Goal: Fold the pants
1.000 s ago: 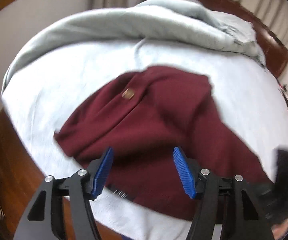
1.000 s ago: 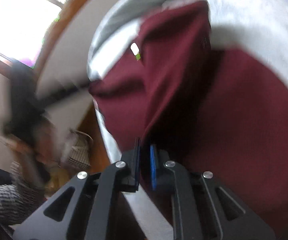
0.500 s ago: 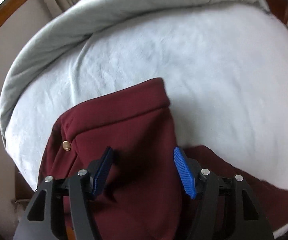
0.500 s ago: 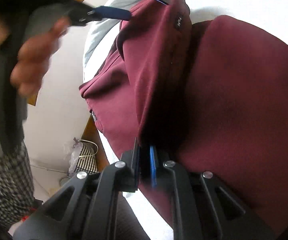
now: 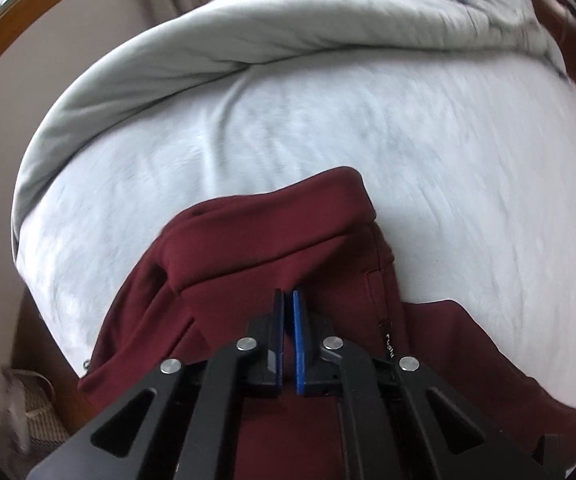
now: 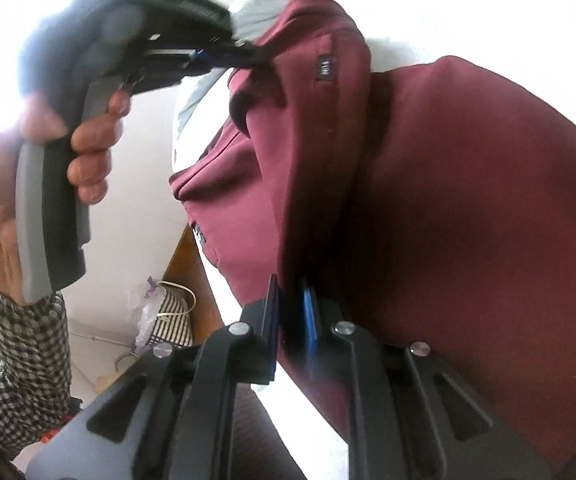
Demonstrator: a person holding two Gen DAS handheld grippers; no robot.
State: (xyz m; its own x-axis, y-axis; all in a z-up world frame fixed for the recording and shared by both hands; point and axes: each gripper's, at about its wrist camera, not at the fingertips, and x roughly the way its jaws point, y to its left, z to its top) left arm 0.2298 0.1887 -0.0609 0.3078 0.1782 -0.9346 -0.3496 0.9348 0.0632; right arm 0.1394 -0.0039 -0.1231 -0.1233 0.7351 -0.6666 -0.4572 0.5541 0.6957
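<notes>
Maroon pants [image 5: 272, 240] on pale bedsheet [image 5: 367, 128]; grey duvet [image 5: 288, 28] behind.

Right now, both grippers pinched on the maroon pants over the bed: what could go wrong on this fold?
1. The left gripper bites only a thin fold of the maroon pants, so the cloth may slip out under a pull.
2. The right gripper holds a hanging edge with cloth bunched in shadow behind it, and that bunch could get creased into the fold.
3. The pants lie near the edge of the bed sheet; a dropped side may slide off toward the floor.
</notes>
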